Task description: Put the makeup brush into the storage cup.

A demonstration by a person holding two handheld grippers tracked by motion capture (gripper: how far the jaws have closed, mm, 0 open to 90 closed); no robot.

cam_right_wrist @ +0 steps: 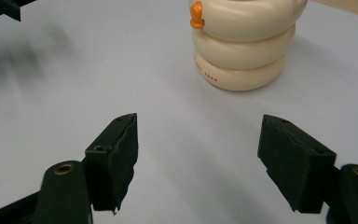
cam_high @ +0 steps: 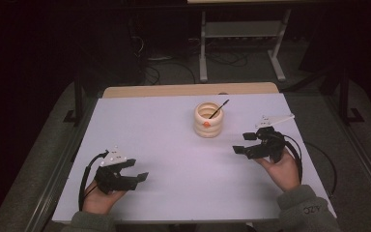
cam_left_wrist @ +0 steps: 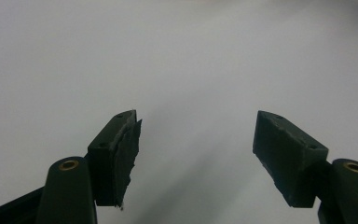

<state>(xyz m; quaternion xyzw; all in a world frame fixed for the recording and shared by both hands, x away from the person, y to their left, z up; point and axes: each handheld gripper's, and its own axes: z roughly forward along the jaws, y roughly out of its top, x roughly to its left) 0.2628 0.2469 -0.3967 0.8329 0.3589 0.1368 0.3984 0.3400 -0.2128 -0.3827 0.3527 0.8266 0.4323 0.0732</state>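
1. Dark room, frame legs and cables on the floor behind; white desk (cam_high: pixel 174 159) bare except one item.
2. Cream ribbed holder (cam_high: pixel 208 119) stands upright near the far edge, right of centre, orange mark on its side. Thin dark stick (cam_high: pixel 219 108) leans inside it, tip poking out over the rim toward the far right.
3. Right tool (cam_high: pixel 240 143) sits by the right edge, just short of the holder, jaws spread, nothing between them. In its own view the holder (cam_right_wrist: pixel 242 44) is ahead, slightly right, apart from the jaws.
4. Left tool (cam_high: pixel 137 170) is near the near-left corner, jaws spread, empty, well apart from the holder.
5. Step, my read: approach phase, right tool lining up on the holder or stick.
6. Next move likely needs the right tool forward and up to rim height; the stick is thin, so close squarely on it and avoid tipping the holder.
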